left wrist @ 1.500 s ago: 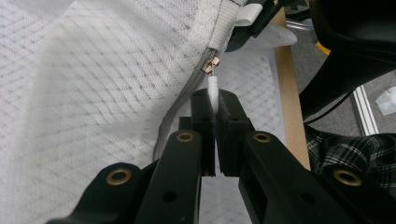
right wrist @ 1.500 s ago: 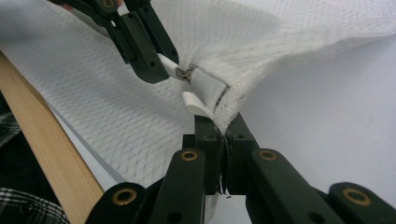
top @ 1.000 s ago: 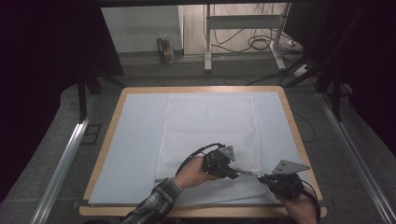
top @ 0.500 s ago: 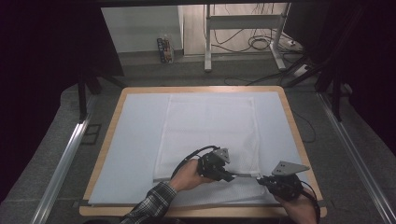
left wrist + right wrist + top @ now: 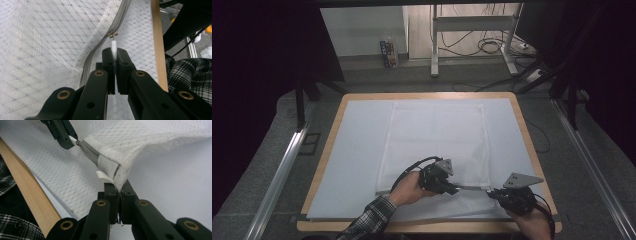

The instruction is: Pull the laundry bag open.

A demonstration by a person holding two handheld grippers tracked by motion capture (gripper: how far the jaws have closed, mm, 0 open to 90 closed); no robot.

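A white mesh bag point(image 5: 437, 135) lies flat on the white padded table point(image 5: 357, 150). Along the bag's near edge runs a grey zipper point(image 5: 91, 65). My left gripper point(image 5: 114, 53) is shut on the white zipper pull point(image 5: 114, 46), just behind the metal slider point(image 5: 113, 34). In the high view the left gripper point(image 5: 456, 189) points right, toward the right gripper point(image 5: 490, 193). My right gripper point(image 5: 119, 188) is shut on the bag's mesh corner point(image 5: 125, 173) at the zipper's end, lifting it slightly. The right gripper view has the left gripper point(image 5: 62, 132) at the top left, and the zipper point(image 5: 90, 152) stretched between the two.
A wooden rim point(image 5: 422, 95) frames the table; its near edge point(image 5: 27, 185) runs close beside both grippers. A plaid sleeve point(image 5: 372, 220) comes in from the bottom. Metal rails point(image 5: 282, 170) flank the table. Desk legs and cables point(image 5: 492, 47) stand beyond the far edge.
My left gripper has shifted slightly left and toward the near edge with the zipper pull in it. The right gripper has stayed in place.
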